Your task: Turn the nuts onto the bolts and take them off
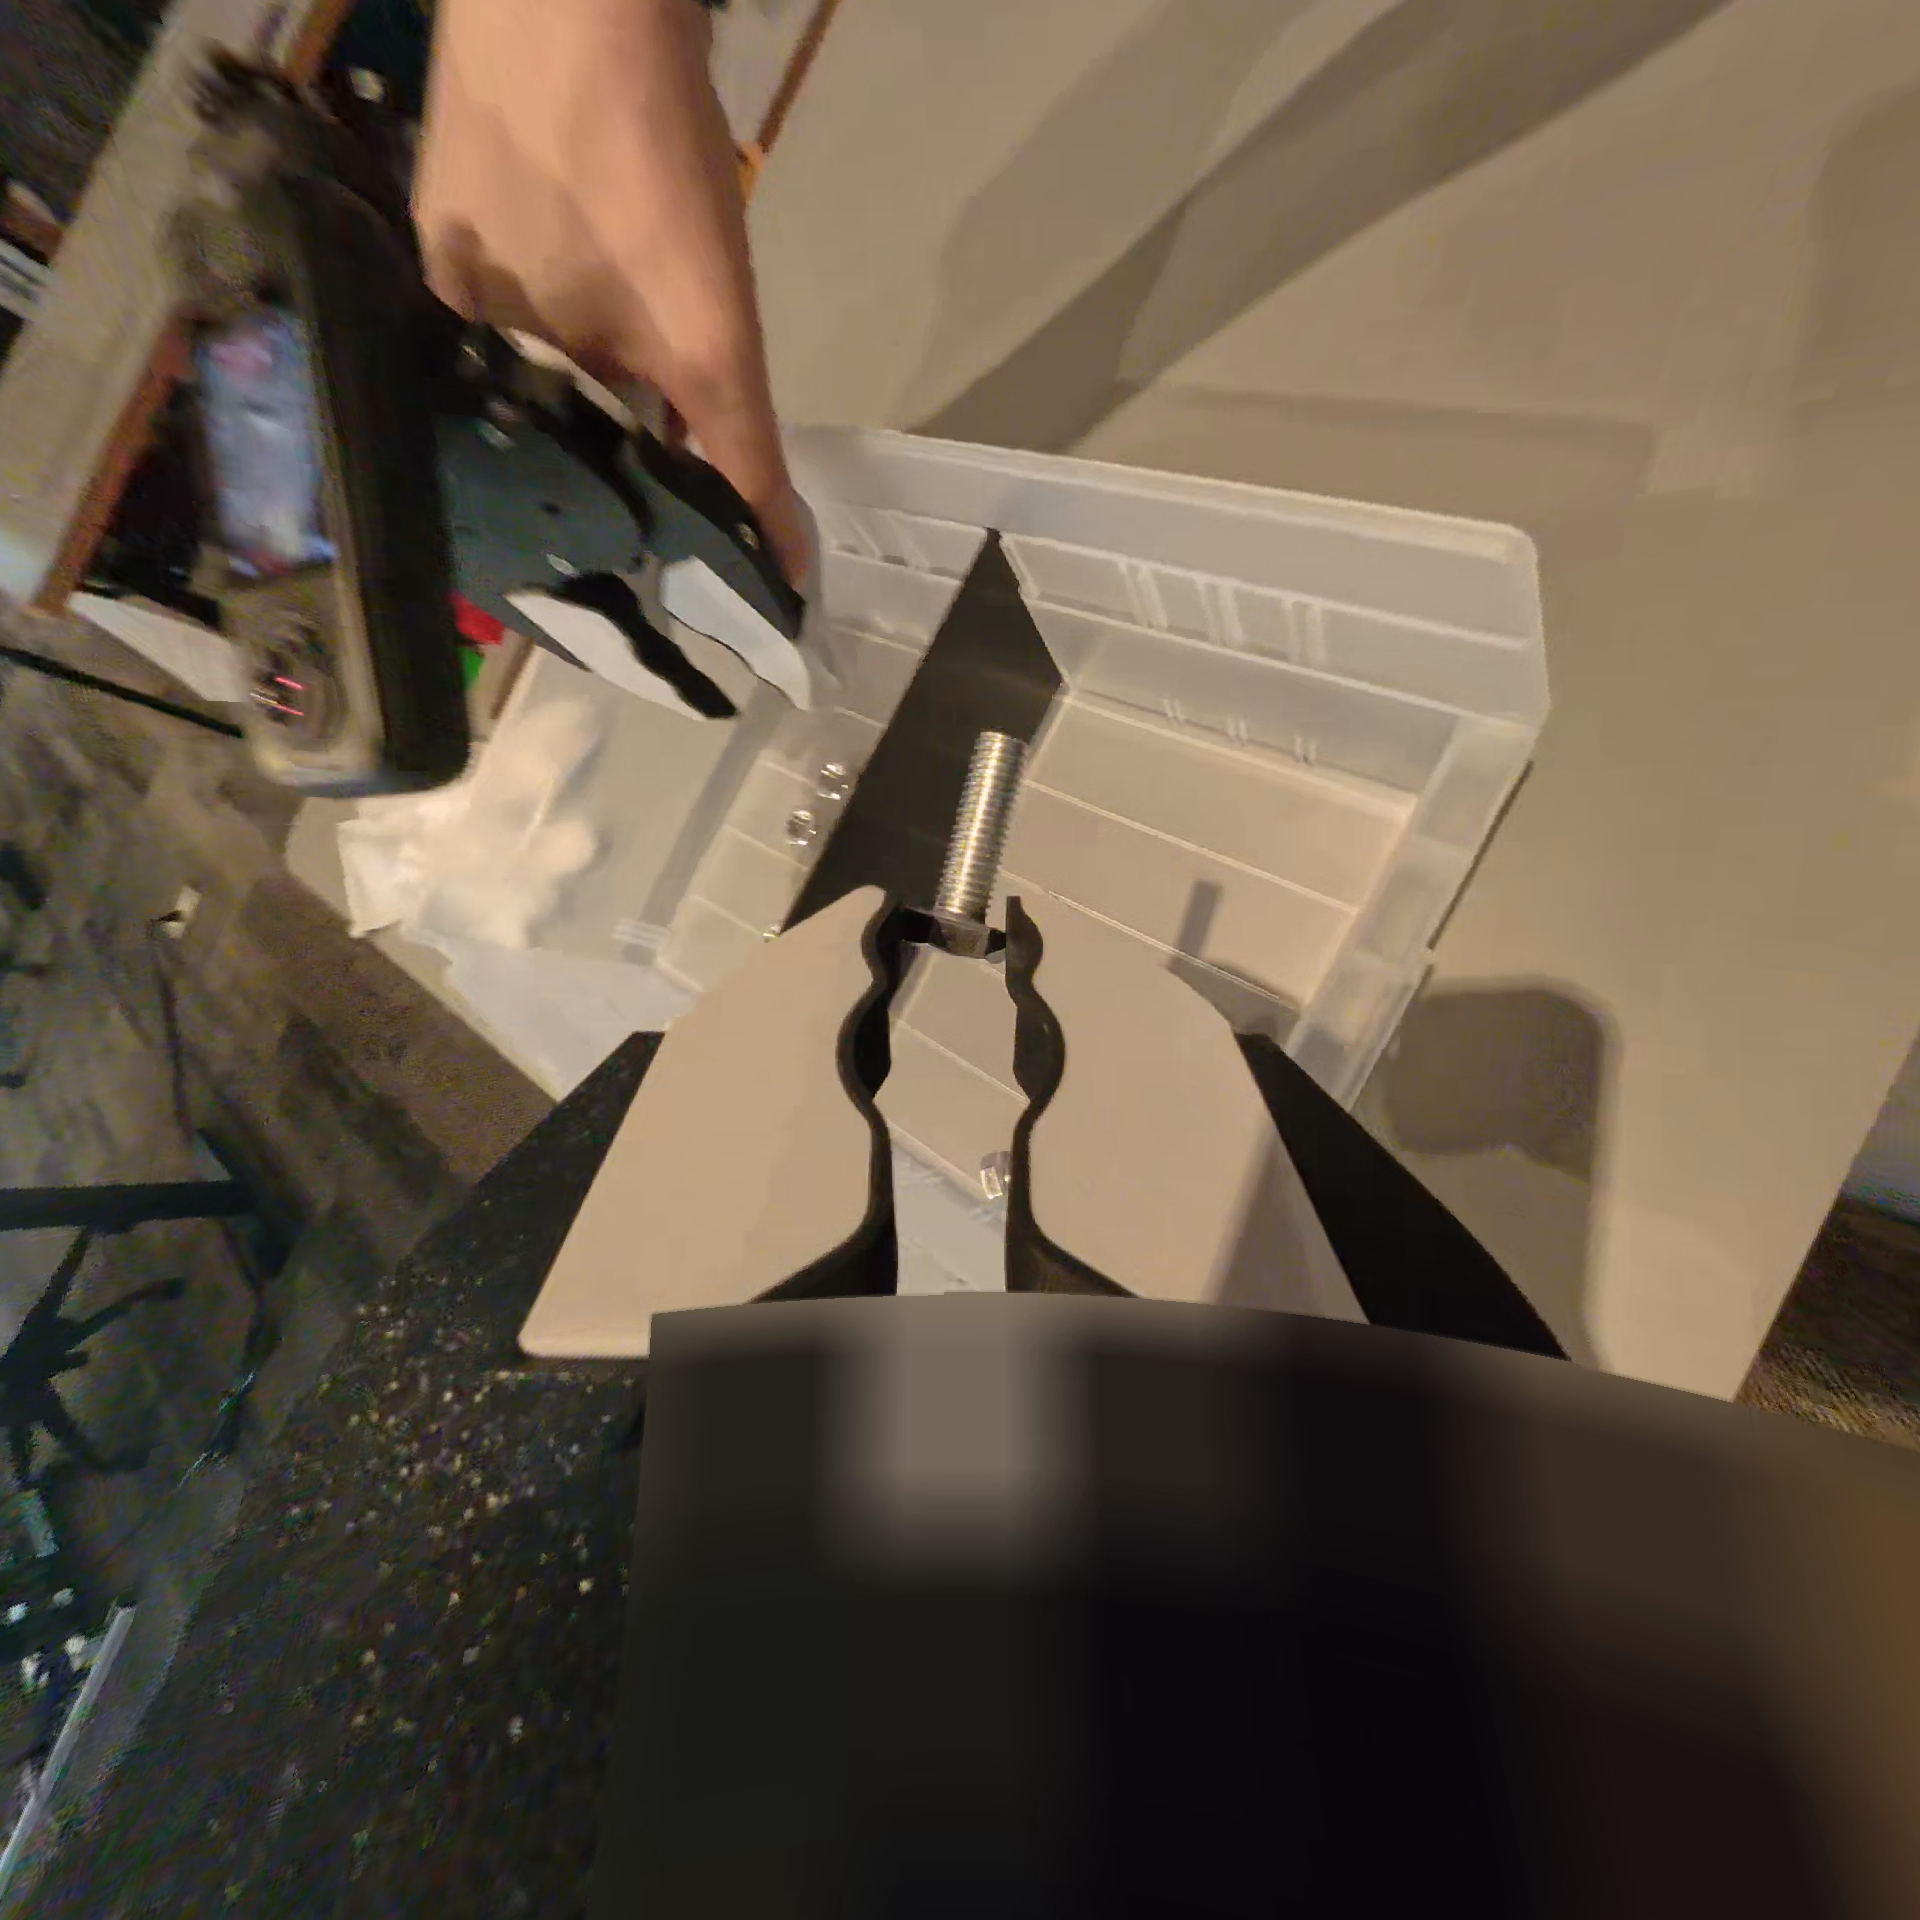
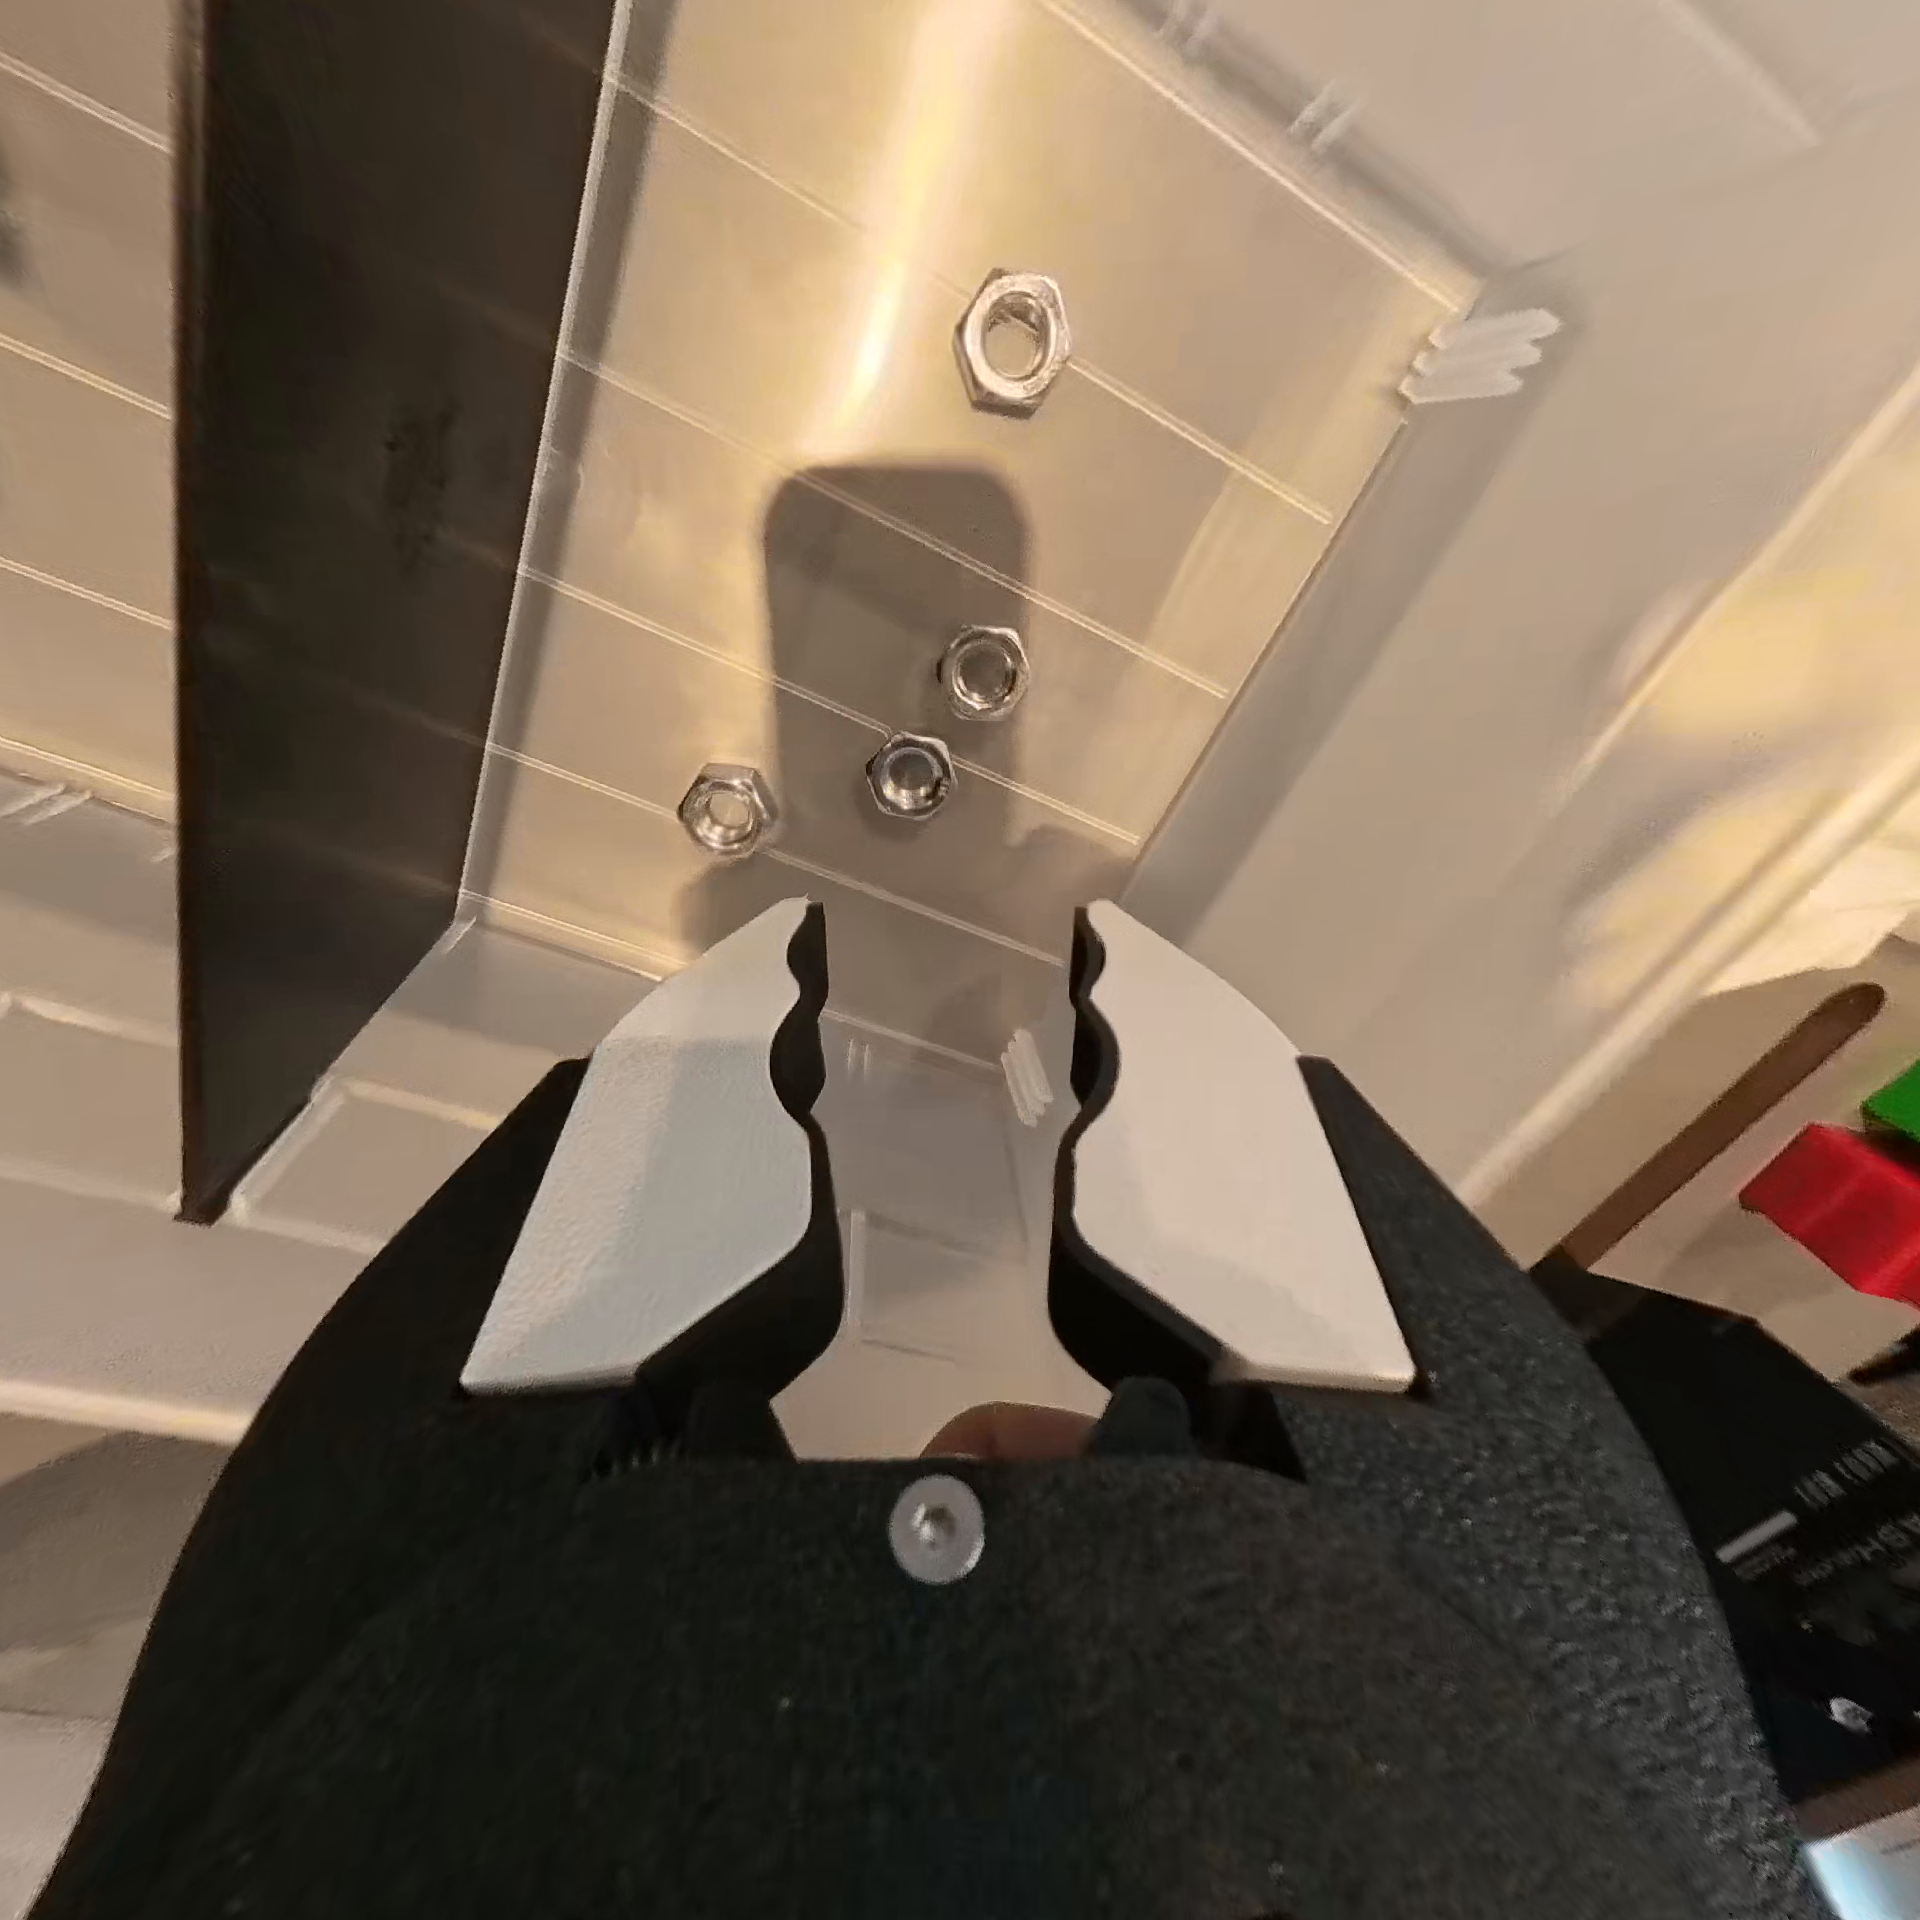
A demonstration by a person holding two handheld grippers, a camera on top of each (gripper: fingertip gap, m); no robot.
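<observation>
Holding the bolt by its head, left tongs clenched, thread up over the clear tray. Right tongs released above four nuts in the tray; grab one across its flats, keep it square to the thread.

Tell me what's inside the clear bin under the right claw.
Four loose nuts in the clear bin; the claw hides the near floor.

Light: warm, dim, indoor.
Shadows: gripper shadow falls over the two middle nuts in the clear tray; hard dark shadow beside tray's right edge, left view.
Glare: pale streak on tray floor.
Blur: hand and right gripper smeared; edges curved.
</observation>
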